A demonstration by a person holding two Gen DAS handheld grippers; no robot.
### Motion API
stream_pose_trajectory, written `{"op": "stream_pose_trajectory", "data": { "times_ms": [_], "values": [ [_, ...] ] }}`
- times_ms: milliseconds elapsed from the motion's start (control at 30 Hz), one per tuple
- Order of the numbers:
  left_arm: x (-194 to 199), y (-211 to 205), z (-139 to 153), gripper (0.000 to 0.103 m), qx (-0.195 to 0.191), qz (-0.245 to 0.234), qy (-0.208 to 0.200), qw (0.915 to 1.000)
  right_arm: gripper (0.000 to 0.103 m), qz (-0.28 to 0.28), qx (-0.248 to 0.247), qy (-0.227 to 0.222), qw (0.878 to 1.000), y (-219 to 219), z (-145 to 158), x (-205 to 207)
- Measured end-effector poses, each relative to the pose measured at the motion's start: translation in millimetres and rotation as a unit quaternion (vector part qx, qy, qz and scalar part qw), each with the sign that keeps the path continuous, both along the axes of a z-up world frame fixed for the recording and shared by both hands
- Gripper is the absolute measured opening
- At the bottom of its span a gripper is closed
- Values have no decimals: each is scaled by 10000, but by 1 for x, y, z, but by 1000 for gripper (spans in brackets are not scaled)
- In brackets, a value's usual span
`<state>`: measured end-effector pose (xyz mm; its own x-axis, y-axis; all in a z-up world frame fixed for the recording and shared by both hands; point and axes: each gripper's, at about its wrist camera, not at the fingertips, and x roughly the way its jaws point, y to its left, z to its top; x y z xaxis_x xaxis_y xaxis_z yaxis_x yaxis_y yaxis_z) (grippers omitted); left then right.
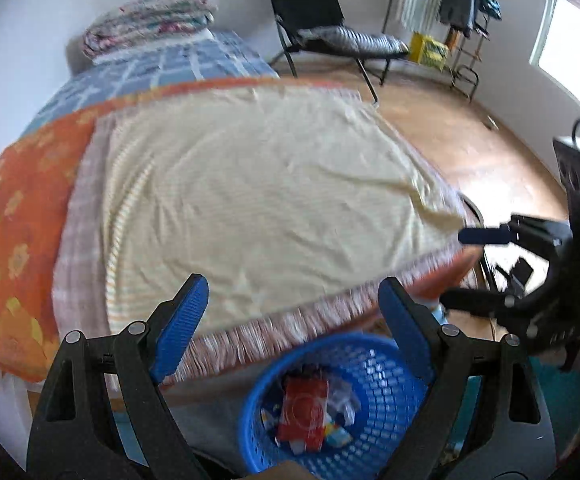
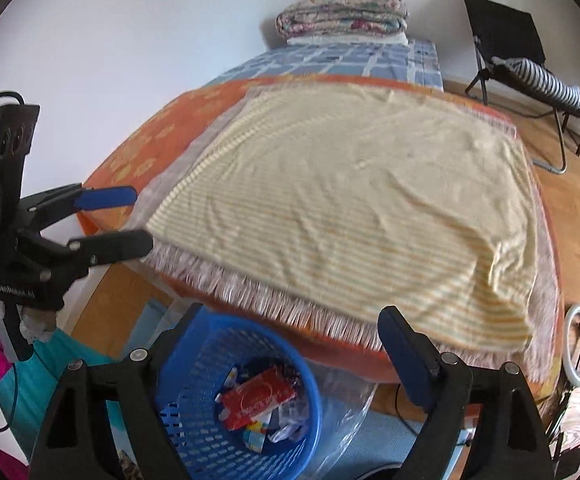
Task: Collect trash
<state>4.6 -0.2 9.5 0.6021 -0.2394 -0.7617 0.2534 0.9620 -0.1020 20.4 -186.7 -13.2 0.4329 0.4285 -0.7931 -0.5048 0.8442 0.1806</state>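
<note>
- Left gripper (image 1: pixel 290 312) is seen spread wide with nothing between the blue pads (image 1: pixel 179 328); released state.
- Right gripper (image 2: pixel 290 344) is likewise spread wide and empty; released state (its left pad is partly hidden against the basket rim).
- Blue basket (image 1: pixel 374 384) is found at 6 o'clock in the left wrist view, below and between the left gripper's fingers, not touched by them as far as can be told.
- In the right wrist view the blue basket (image 2: pixel 205 364) is placed at 7 o'clock, under the right gripper's left finger.
- Trash is held inside the basket: a red wrapper (image 1: pixel 304 412) lies on top, with clear plastic scraps (image 1: pixel 344 398) just beside it at 3 o'clock.
- The same red wrapper (image 2: pixel 255 398) is seen tilted in the right wrist view, clear plastic scraps (image 2: pixel 287 426) at its 5 o'clock.
- Yellow striped blanket (image 1: pixel 257 196) is spread over the bed, filling the centre of both views; its fringed edge (image 2: pixel 273 304) hangs just above the basket.
- Orange flowered sheet (image 1: pixel 13 216) is seen at 9 o'clock under the blanket.
- Folded quilt (image 2: pixel 342 12) is stacked at 12 o'clock on the far end of the bed.
- Black folding chair (image 1: pixel 310 12) is placed at 1 o'clock, well apart from the basket (striped cushion on its seat).
- Each gripper is caught by the other's camera: right gripper (image 1: pixel 466 268) at 3 o'clock, left gripper (image 2: pixel 139 220) at 9 o'clock, both fuzzy.
</note>
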Motion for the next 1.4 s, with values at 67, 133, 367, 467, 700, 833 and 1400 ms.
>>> {"op": "stream_pose_trajectory", "data": {
  "times_ms": [67,133,367,467,700,833,1400],
  "values": [
    [6,1,10,89,-16,121,-145,9998,88,9,-14,-92,10000,1,6,3],
    [11,2,18,89,-16,221,-254,9994,88,9,-41,-198,9998,2,11,7],
    [28,8,35,97,14,533,-546,9971,92,-179,6,-415,9990,3,23,26],
    [32,11,36,98,-119,587,-555,9967,102,-315,73,-603,9977,3,28,31],
    [41,9,30,101,50,745,-612,9953,103,-516,142,-825,9952,8,34,47],
    [46,15,23,101,-53,898,-539,9945,103,-639,114,-913,9937,8,33,56],
    [56,18,6,101,115,1168,-313,9926,103,-775,256,-740,9939,10,20,78]
  ]
}}
